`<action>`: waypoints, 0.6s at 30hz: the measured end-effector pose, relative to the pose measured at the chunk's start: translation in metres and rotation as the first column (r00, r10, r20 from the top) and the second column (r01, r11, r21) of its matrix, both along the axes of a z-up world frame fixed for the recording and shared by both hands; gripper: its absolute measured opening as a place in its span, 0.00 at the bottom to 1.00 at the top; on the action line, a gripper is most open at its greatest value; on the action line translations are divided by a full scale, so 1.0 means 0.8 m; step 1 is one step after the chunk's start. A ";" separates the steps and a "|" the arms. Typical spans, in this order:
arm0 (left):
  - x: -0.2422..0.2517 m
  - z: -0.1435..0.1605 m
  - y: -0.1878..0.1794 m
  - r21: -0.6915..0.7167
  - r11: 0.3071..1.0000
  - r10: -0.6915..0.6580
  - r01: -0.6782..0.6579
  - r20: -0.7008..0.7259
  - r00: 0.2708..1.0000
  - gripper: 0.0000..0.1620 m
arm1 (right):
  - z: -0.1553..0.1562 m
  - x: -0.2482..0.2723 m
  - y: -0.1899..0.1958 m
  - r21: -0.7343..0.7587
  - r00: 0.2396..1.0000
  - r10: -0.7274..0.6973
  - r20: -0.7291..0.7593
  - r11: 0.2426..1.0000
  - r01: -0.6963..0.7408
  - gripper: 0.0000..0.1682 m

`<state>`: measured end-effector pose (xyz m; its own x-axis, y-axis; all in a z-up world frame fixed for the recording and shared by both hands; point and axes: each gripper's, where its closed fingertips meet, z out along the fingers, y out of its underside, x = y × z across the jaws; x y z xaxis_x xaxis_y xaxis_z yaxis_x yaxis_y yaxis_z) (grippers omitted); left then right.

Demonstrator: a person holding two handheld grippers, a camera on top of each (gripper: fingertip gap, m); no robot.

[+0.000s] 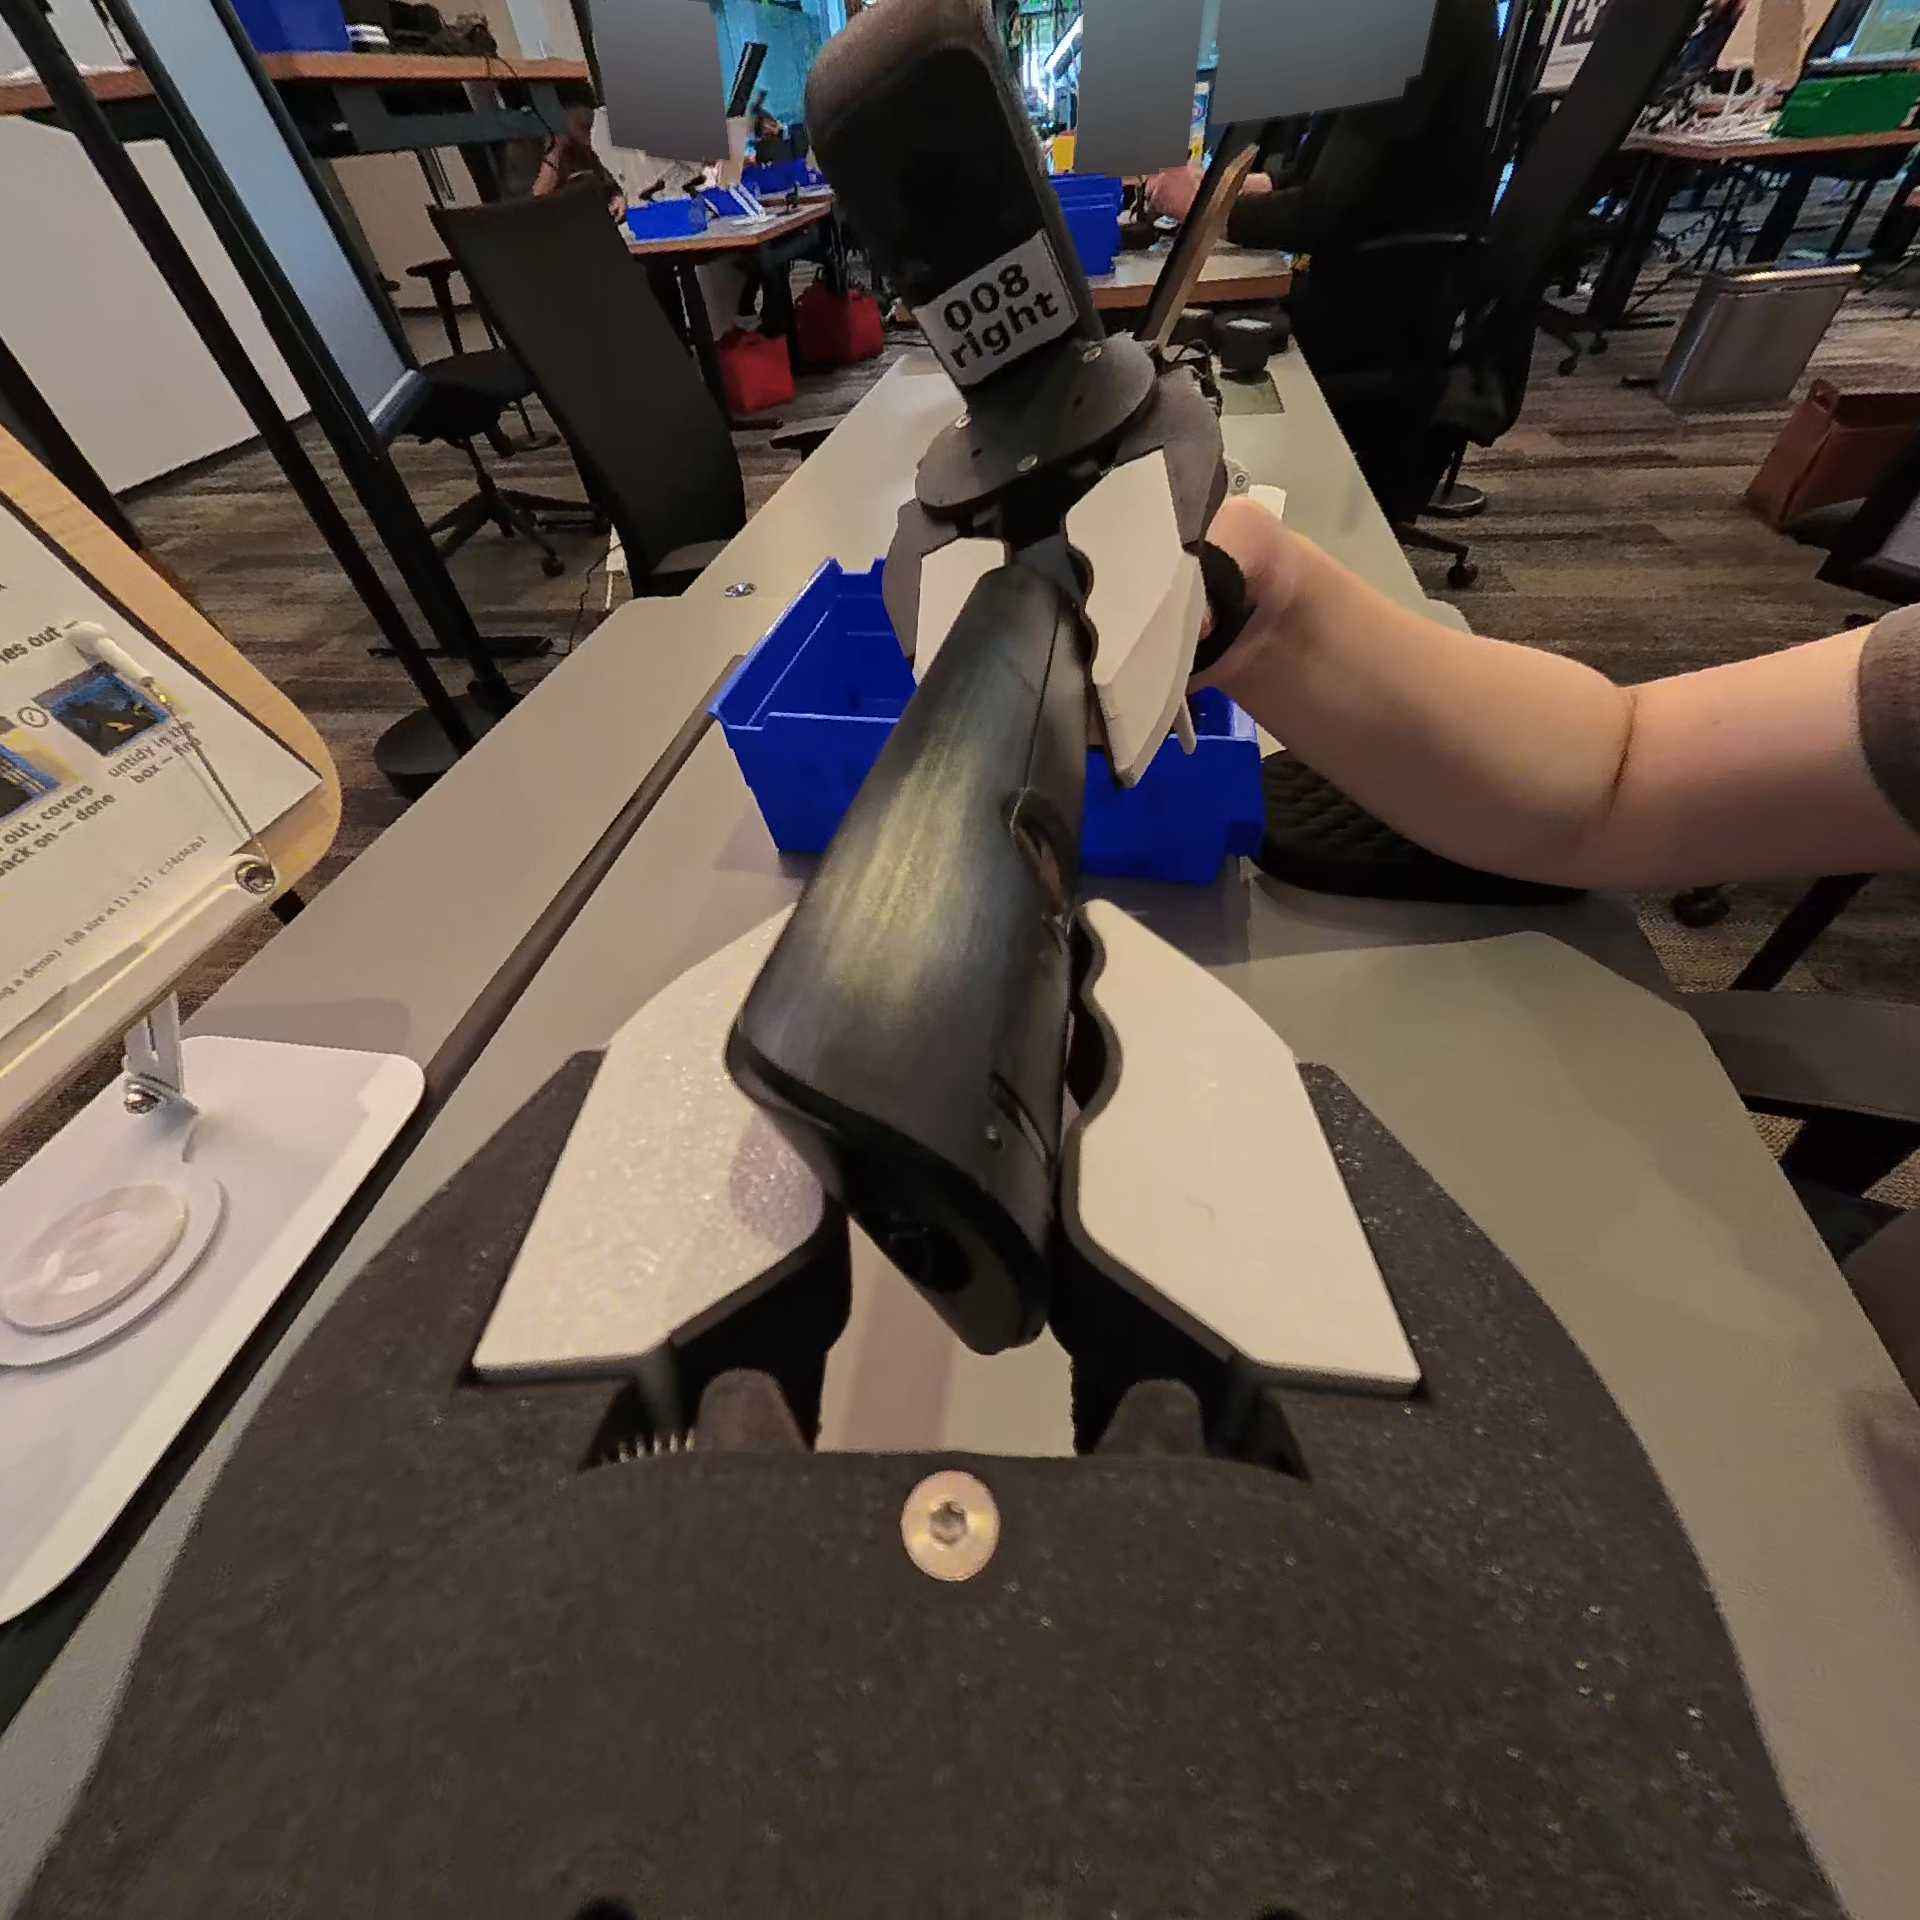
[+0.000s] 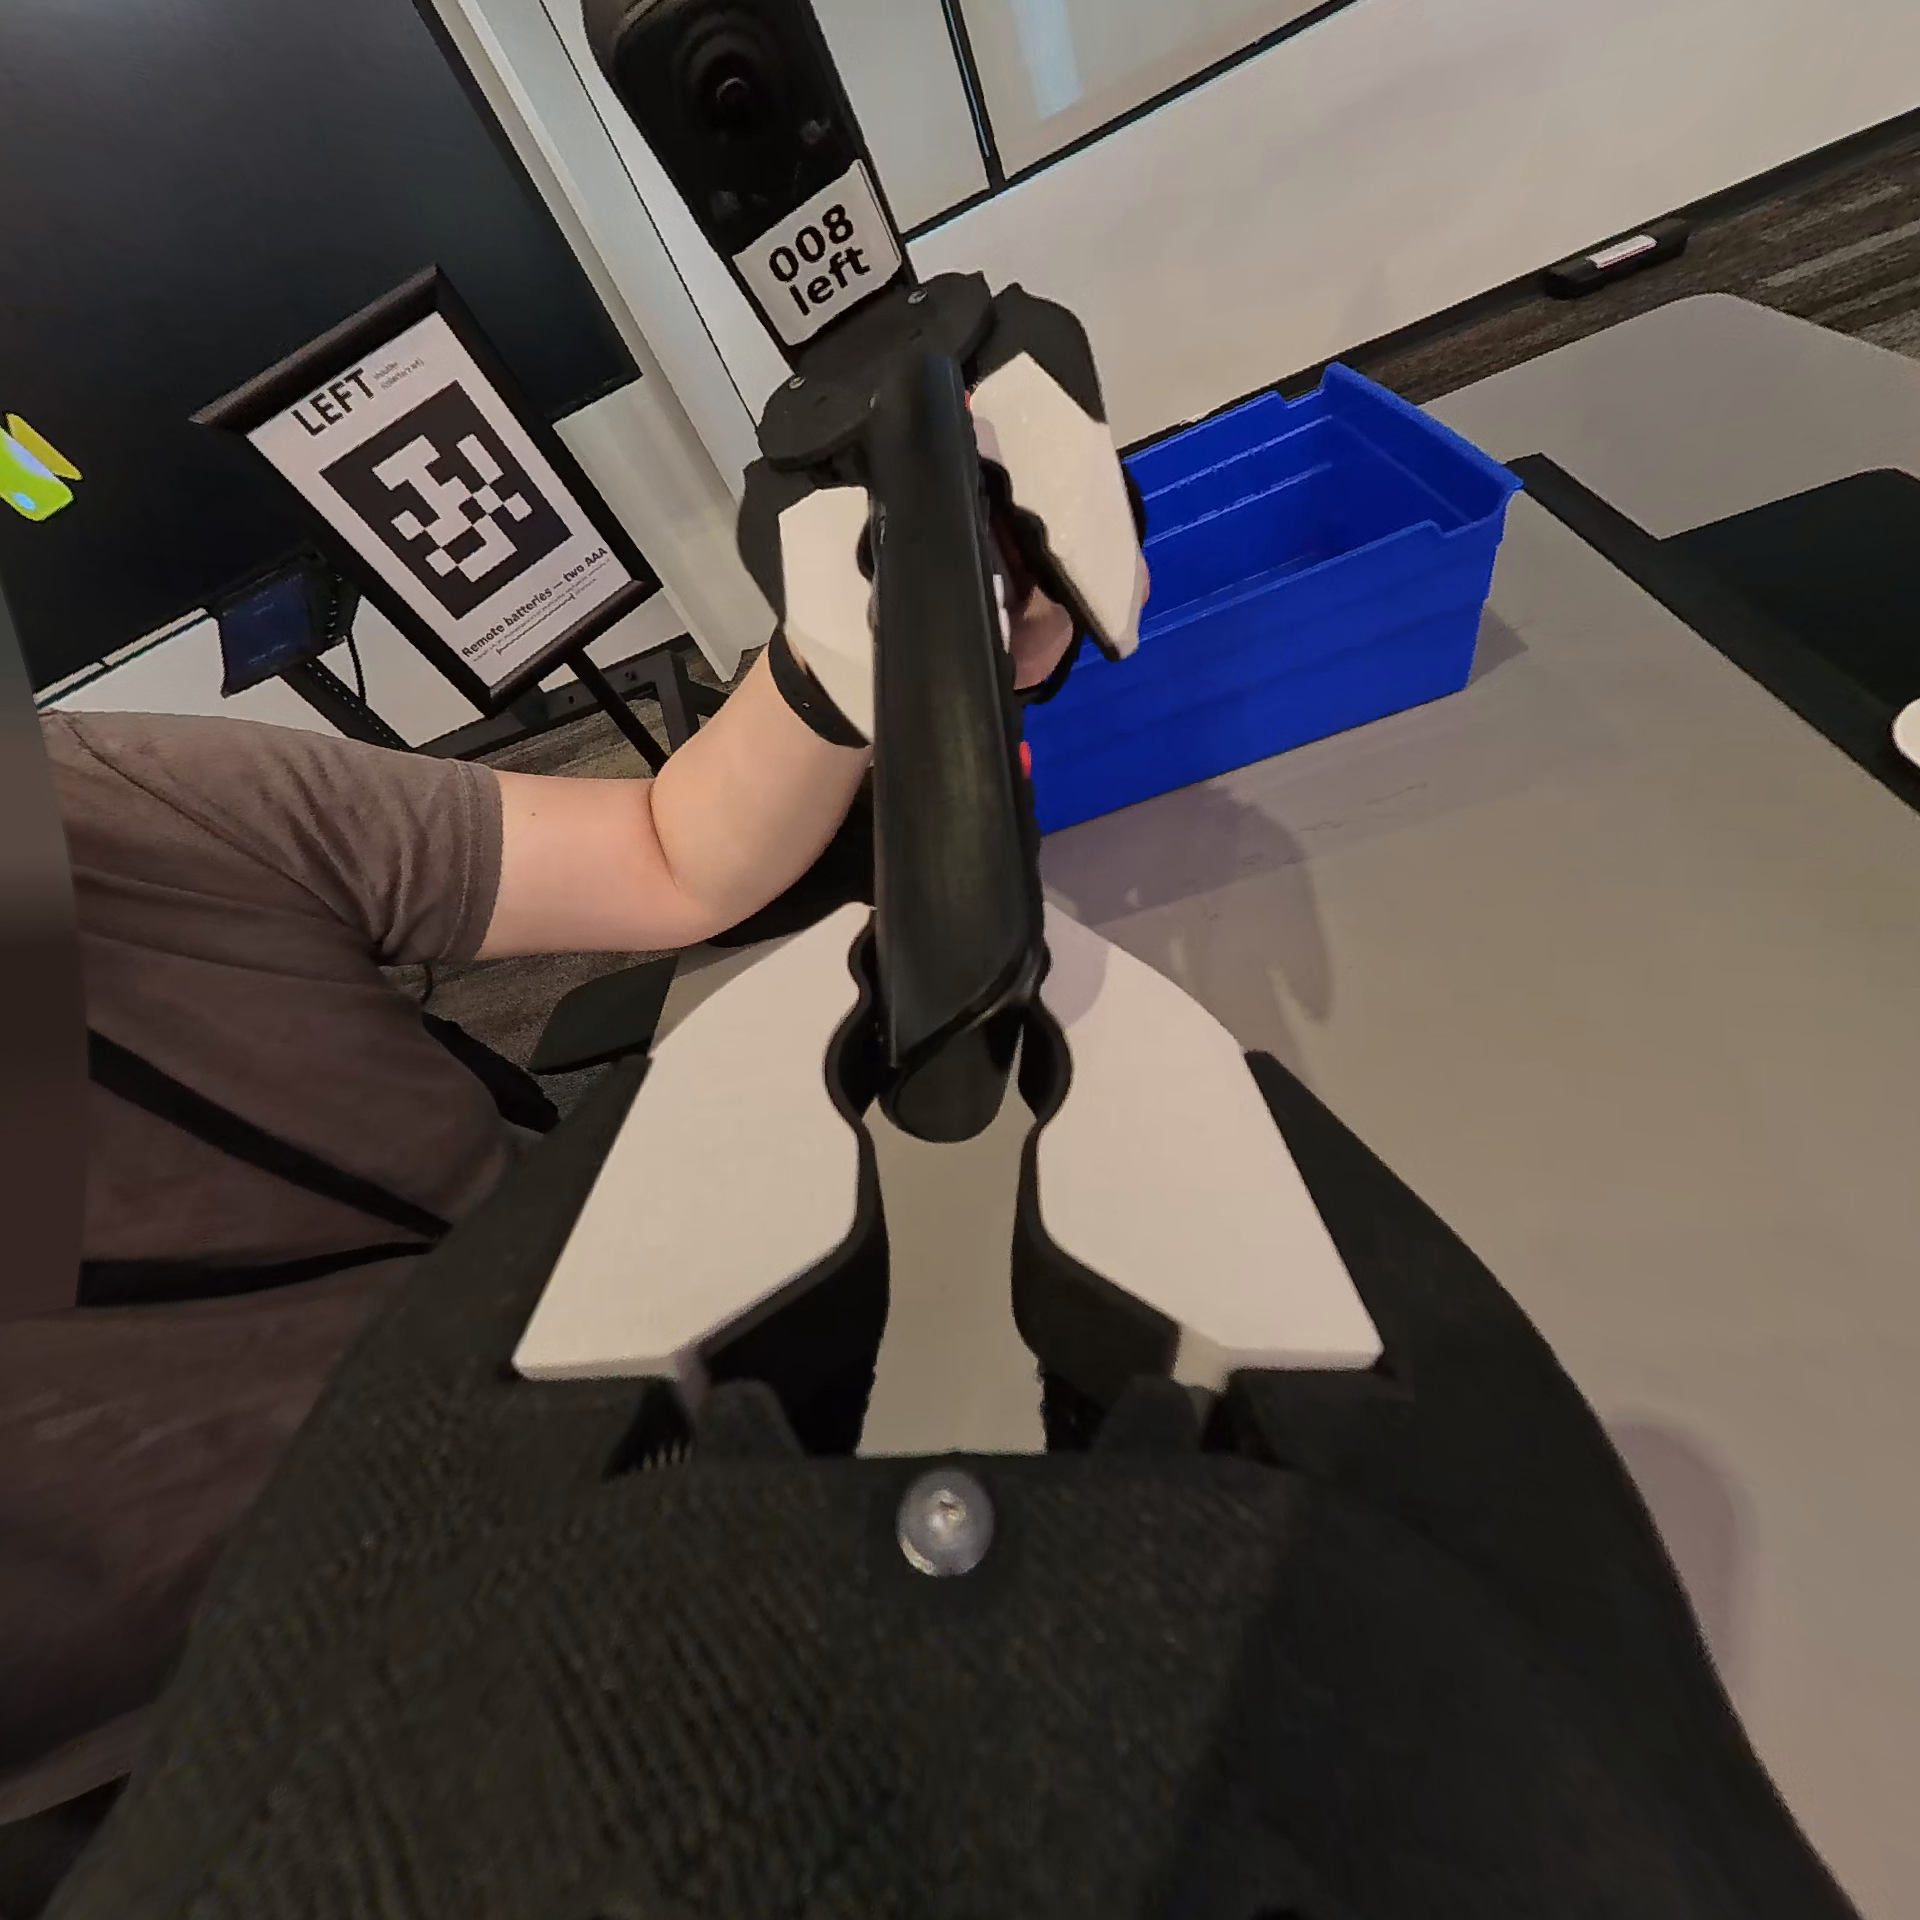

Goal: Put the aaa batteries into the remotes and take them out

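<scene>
Jaws of both grippers clamp one black remote (image 1: 925,997) above a blue bin (image 1: 821,727).

Each of the 2 wrist cameras sat close behind its own gripper, looking forward along the fingers and down toward the counter (image 1: 1455,1039). They faced each other: both shared the remote (image 1: 935,987) at 12 o'clock and the blue bin (image 2: 1299,623) beyond.

A grey desk (image 1: 499,831) carried a blue bin (image 1: 821,748) near its middle and a white stand base (image 1: 208,1195) at its left edge.
</scene>
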<state>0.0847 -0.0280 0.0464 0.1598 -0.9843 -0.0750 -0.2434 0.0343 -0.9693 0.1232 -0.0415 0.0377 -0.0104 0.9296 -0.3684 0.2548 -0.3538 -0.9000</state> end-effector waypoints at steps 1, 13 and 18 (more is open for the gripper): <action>0.001 0.000 0.000 -0.005 1.000 0.001 -0.001 0.001 1.000 0.26 | 0.000 0.001 0.001 0.002 1.000 -0.002 -0.001 1.000 0.002 0.15; 0.011 0.021 0.005 -0.108 0.994 0.015 0.005 0.184 0.983 0.22 | 0.023 0.010 0.022 0.056 0.986 -0.077 -0.149 0.995 0.086 0.21; 0.011 0.022 0.005 -0.085 0.996 0.024 -0.009 0.175 0.984 0.22 | 0.024 0.011 0.028 0.053 0.980 -0.112 -0.167 0.991 0.123 0.17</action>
